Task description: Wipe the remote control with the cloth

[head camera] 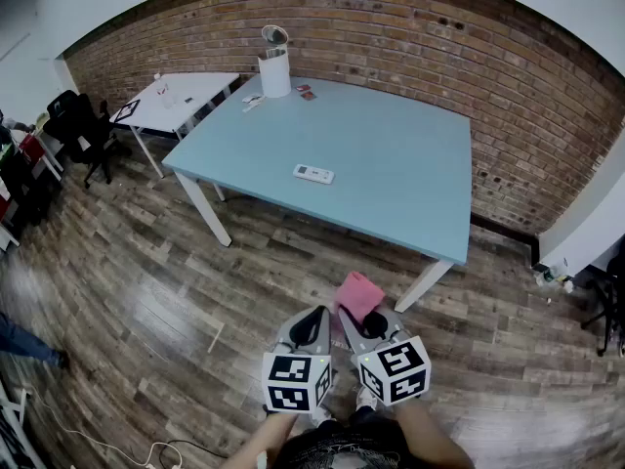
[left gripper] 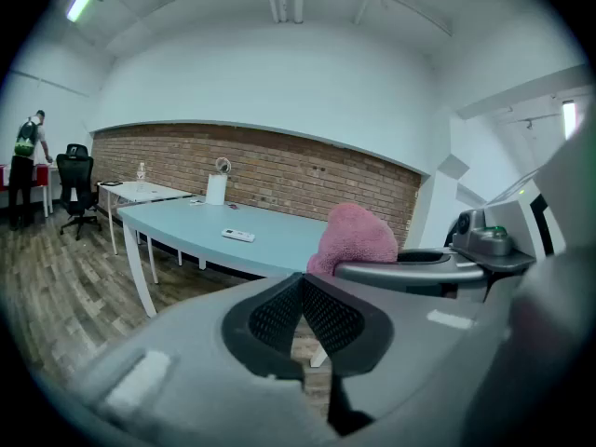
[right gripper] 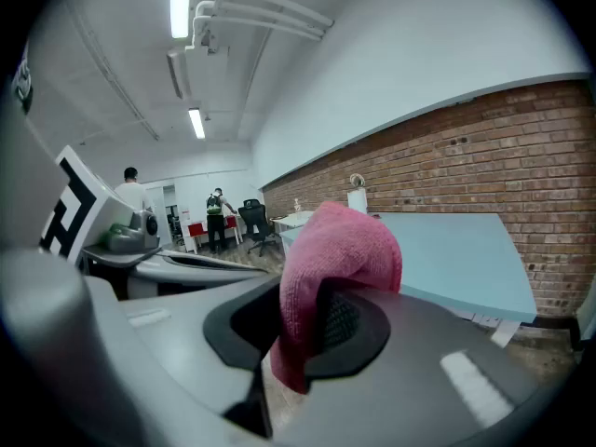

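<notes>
From the head camera, a black office chair [head camera: 83,125] stands at ten o'clock on the wooden floor [head camera: 146,291]. A small white table [head camera: 186,96] is just beside it, toward eleven. The light blue table [head camera: 410,164] fills the upper middle of the view, against the brick wall [head camera: 439,57]. A white cylinder [head camera: 274,72] stands near the table's far corner at twelve. The remote control [head camera: 313,173] lies flat nearer the front edge, just above the picture's centre and well apart from both grippers.

Down at six o'clock the two grippers hover side by side over the floor, short of the table, both tipped slightly downward. The left gripper [left gripper: 300,285] has its jaws pressed together with nothing between them. The right gripper [right gripper: 307,298], at the left one's three o'clock, pinches the pink cloth [right gripper: 340,240]. The cloth bunches up over the jaw tips, and a fold hangs down between the pads. From the cloth, the remote control lies at roughly twelve o'clock.
</notes>
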Demonstrator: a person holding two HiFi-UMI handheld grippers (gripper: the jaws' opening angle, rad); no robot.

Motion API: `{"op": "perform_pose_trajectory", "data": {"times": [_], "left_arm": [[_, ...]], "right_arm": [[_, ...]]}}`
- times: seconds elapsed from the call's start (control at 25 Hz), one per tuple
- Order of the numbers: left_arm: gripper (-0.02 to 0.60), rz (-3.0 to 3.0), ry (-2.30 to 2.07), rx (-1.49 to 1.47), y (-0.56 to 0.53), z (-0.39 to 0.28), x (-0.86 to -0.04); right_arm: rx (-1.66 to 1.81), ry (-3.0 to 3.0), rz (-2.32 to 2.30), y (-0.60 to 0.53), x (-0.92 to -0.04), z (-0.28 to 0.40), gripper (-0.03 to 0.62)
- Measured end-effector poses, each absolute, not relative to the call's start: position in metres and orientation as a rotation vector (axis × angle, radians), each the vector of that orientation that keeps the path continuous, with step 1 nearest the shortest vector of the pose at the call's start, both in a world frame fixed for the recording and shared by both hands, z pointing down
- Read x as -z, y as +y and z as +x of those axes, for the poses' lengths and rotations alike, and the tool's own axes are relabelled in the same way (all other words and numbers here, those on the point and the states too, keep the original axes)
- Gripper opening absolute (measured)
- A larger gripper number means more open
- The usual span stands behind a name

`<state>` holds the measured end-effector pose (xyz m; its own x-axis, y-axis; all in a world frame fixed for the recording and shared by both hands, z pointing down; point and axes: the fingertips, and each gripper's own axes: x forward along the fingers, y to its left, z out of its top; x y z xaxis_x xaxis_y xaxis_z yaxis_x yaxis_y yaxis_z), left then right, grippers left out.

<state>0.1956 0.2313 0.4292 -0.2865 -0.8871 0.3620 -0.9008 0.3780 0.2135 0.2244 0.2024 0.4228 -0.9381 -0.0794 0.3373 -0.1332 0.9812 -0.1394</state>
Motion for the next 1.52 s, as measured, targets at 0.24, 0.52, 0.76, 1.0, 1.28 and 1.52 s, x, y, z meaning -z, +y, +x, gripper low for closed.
{"op": "perform_pose_trajectory", "data": {"times": [0.24,0.52,0.76,1.0,1.28,1.52], "left_arm": [[-0.003,1.560,-2.217,-0.044,0.241,0.183,-0.431],[-0.003,1.555,-2.201,-0.044,0.231,0.166,-0.443],[-0.003,1.527,-2.205,-0.072,0.203,0.136,-0.458],[-0.003,1.477,-2.215,-0.100,0.158,0.089,-0.474],[-0.003,1.452,-2.206,-0.154,0.099,0.042,-0.479],[-0.002,1.435,-2.210,-0.222,0.063,0.014,-0.482]], "right_arm": [[-0.230,-2.786,0.163,0.213,-0.425,0.214,0.060],[-0.228,-2.778,0.179,0.203,-0.432,0.198,0.061],[-0.236,-2.775,0.154,0.174,-0.445,0.170,0.061],[-0.236,-2.758,0.092,0.128,-0.460,0.122,0.061],[-0.253,-2.743,0.027,0.066,-0.461,0.070,0.061],[-0.262,-2.744,0.001,0.021,-0.461,0.046,0.061]]}}
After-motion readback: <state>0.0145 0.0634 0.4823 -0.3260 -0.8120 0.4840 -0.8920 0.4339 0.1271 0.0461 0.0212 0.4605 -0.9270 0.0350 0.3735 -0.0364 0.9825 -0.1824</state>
